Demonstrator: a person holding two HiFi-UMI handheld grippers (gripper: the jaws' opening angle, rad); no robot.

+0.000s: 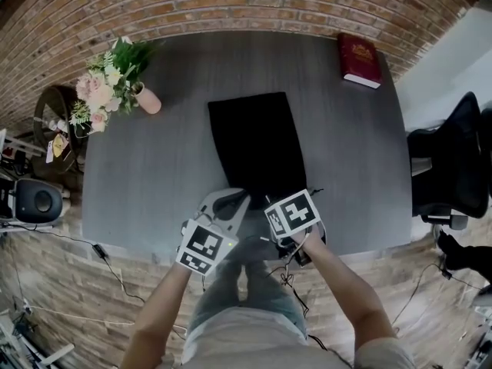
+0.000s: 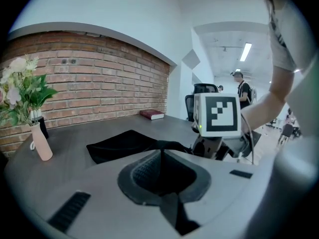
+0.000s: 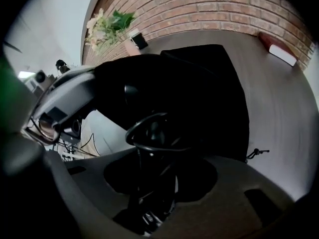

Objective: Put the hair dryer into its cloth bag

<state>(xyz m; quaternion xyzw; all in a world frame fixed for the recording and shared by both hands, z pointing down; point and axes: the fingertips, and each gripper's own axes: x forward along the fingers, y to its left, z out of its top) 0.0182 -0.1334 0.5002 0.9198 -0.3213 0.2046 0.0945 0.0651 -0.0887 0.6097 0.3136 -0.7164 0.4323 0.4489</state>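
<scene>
Lying flat on the gray table [image 1: 154,175], the black cloth bag [image 1: 257,144] stretches away from the person, with its near end at the table edge closest to them. Both tools meet at that near end. The left tool [image 1: 237,202] sits at the bag's near left corner. In the left gripper view its jaws are together on a thin fold of the bag's black fabric [image 2: 124,143], so the left tool [image 2: 160,156] pinches the bag's edge. The right tool [image 1: 294,233] is just beside it at the bag's near right corner, pointing steeply down, with its marker cube facing the head view. In the right gripper view the right tool [image 3: 154,183] has its jaws part way apart and clamped on the black hair dryer [image 3: 149,93]. A dark wire loop on the dryer stands just ahead of the pads. The dryer's body reaches toward the bag [image 3: 214,83], but black on black hides where one ends and the other begins, so how far it is inside cannot be told. Beyond the bag's far left corner stands a pink vase [image 1: 146,98] of flowers [image 1: 104,83]. Beyond the bag's far right corner lies a red book [image 1: 359,58]. Off the table to the bag's right is a black office chair [image 1: 453,160].
</scene>
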